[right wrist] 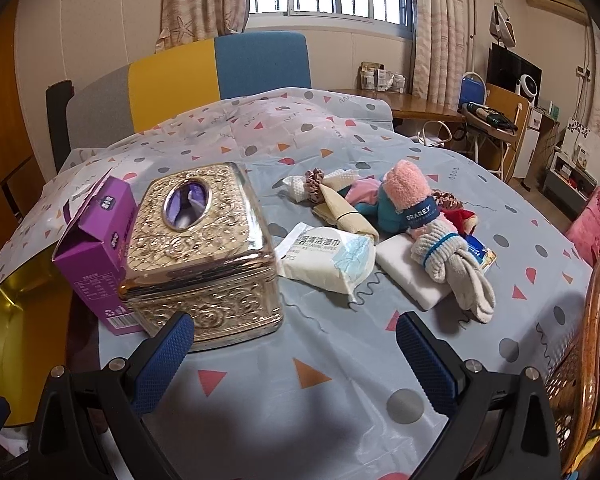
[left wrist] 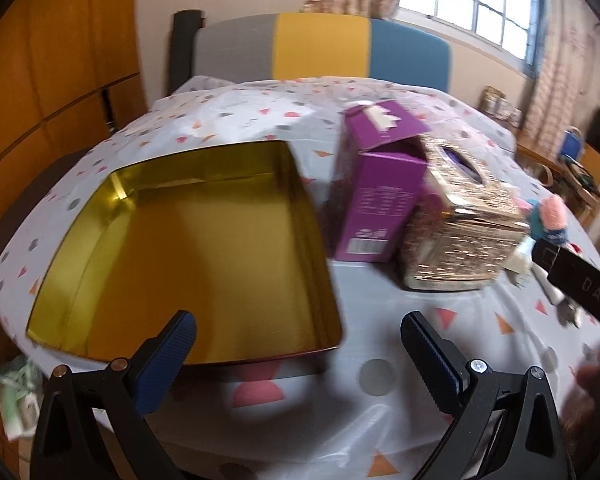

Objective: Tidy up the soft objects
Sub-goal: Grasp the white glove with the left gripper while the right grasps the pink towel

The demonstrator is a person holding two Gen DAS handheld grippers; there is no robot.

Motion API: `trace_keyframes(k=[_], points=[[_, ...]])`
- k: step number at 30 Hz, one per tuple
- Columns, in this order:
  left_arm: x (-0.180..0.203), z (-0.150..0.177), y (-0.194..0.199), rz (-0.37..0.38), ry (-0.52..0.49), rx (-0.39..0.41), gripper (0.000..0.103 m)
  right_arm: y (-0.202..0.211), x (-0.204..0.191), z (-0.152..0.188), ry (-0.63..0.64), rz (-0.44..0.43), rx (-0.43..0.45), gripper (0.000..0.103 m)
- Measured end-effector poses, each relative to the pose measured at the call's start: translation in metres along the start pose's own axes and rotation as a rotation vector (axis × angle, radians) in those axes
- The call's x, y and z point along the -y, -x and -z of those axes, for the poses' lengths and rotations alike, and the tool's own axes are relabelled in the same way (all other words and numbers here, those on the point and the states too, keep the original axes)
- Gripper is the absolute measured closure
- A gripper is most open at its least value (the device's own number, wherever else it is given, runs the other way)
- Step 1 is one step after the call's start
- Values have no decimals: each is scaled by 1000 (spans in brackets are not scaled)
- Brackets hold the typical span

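A pile of soft things lies on the patterned tablecloth [right wrist: 340,360]: a pink and teal sock roll [right wrist: 408,200], a grey sock bundle [right wrist: 452,264], a white sponge [right wrist: 404,272], a wet-wipes pack [right wrist: 328,260], a beige cloth [right wrist: 340,212] and a scrunchie [right wrist: 315,182]. An empty gold tin [left wrist: 204,264] lies open at the left. My left gripper [left wrist: 298,354] is open and empty at the tin's near right corner. My right gripper [right wrist: 294,354] is open and empty, in front of the pile.
An ornate gold tissue box [right wrist: 204,256] and an open purple carton [right wrist: 100,248] stand between the tin and the pile; both show in the left wrist view too, the box [left wrist: 460,232] and the carton [left wrist: 376,196]. A wicker chair [right wrist: 592,352] stands at the right edge. A colour-block chair [right wrist: 204,76] stands behind.
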State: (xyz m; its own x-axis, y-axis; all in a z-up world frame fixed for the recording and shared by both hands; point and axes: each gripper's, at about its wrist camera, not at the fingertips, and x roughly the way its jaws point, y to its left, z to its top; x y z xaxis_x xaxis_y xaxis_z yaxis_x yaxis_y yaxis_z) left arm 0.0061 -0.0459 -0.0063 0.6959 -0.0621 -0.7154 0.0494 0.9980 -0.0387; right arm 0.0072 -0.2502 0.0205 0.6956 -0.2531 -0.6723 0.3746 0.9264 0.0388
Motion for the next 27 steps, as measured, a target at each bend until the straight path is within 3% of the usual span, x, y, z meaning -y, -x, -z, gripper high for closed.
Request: trace_keyframes(k=[7, 14, 20, 22, 26, 27], points=[[55, -13, 8, 178, -187, -6, 0, 3, 67, -27, -52, -43, -7, 0], [127, -18, 6, 321, -356, -59, 0, 15, 164, -50, -178, 50, 10, 0], [189, -22, 3, 394, -461, -102, 1, 26, 232, -50, -288, 134, 11, 0], [210, -26, -2, 430, -488, -133, 11, 28, 244, -49, -306, 143, 15, 0], [247, -35, -16, 498, -488, -205, 20, 29, 261, -46, -336, 147, 12, 0], [255, -37, -19, 510, -485, -218, 27, 28, 264, -45, -337, 148, 10, 0]])
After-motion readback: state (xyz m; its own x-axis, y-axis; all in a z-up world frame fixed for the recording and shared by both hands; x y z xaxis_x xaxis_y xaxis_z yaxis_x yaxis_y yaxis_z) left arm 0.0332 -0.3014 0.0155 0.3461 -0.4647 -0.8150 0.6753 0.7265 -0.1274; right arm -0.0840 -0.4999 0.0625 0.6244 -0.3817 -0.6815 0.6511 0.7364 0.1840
